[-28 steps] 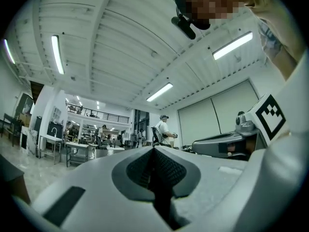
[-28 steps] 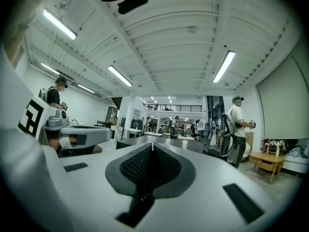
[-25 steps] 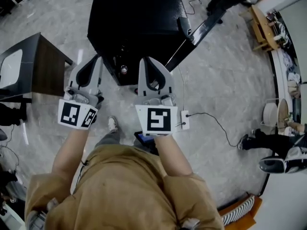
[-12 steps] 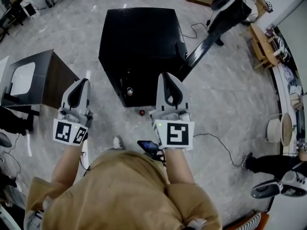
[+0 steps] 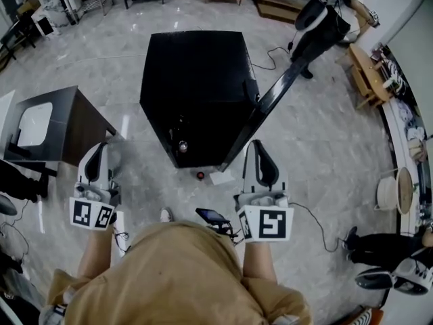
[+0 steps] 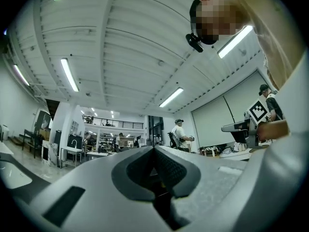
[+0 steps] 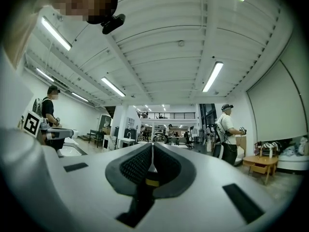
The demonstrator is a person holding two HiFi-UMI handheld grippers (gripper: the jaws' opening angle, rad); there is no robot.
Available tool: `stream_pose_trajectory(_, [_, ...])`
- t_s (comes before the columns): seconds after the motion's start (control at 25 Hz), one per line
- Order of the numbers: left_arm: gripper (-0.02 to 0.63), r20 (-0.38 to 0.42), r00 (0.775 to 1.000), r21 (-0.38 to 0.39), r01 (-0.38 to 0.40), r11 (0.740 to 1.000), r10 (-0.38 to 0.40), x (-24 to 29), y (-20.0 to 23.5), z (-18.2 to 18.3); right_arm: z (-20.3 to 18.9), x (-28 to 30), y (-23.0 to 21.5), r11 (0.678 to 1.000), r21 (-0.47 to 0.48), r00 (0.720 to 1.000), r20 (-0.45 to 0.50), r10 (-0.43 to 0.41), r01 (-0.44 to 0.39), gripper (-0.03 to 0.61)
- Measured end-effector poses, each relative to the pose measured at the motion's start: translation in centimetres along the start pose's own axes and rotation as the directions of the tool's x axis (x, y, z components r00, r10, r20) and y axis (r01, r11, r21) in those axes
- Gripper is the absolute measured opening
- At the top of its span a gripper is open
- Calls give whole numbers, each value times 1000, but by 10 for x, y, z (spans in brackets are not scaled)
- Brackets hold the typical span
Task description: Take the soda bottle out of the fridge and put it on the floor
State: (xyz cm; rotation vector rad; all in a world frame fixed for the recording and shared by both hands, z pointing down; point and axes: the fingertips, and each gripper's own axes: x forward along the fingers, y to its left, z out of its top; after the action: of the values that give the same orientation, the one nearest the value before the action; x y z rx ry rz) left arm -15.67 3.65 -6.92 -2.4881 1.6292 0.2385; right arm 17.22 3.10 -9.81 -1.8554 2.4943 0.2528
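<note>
Marble floor [image 5: 325,147], mini fridge [image 5: 196,66] w/ door [image 5: 270,107] open. Left gripper [image 5: 101,145] & right gripper [image 5: 256,143] both closed, empty. Soda bottle [image 5: 183,144] prob. at fridge mouth; next we open up & reach for it.

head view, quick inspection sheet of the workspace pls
surface: grey marble floor
job's things: black fridge, door open; pale round top inside, maybe the bottle
clutter: small red thing and white sheet on the floor by the fridge
grippers: left gripper and right gripper both shut, empty, short of the fridge
cables: cable on the floor at right; another behind the fridge
surroundings: dark table at left; bystander at right
</note>
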Motion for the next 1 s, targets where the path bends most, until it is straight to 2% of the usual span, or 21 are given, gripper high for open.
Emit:
stream_pose_trajectory(0.28, [2,-42,996,22,-84,996,85,-24,30,-13,-10,-16,-31,999,24,998,-33,-45,46,8])
stream_pose_trajectory(0.48, [2,-30,991,23,-132,991,132,-38,39,2,-5,-23,-40,999,22,998,-38,-44,45,8])
stream_pose_trajectory(0.6, [2,-16,988,24,-156,987,157,-42,44,12,2,-30,-54,997,23,997,-27,-79,79,8])
stream_pose_trajectory(0.8, [2,-7,986,34,-166,986,166,-44,46,18,13,-42,-79,988,19,988,-4,-154,154,8])
stream_pose_trajectory(1.0, [2,-29,990,17,-139,990,140,-41,42,7,12,-42,-69,989,13,989,-3,-149,149,8])
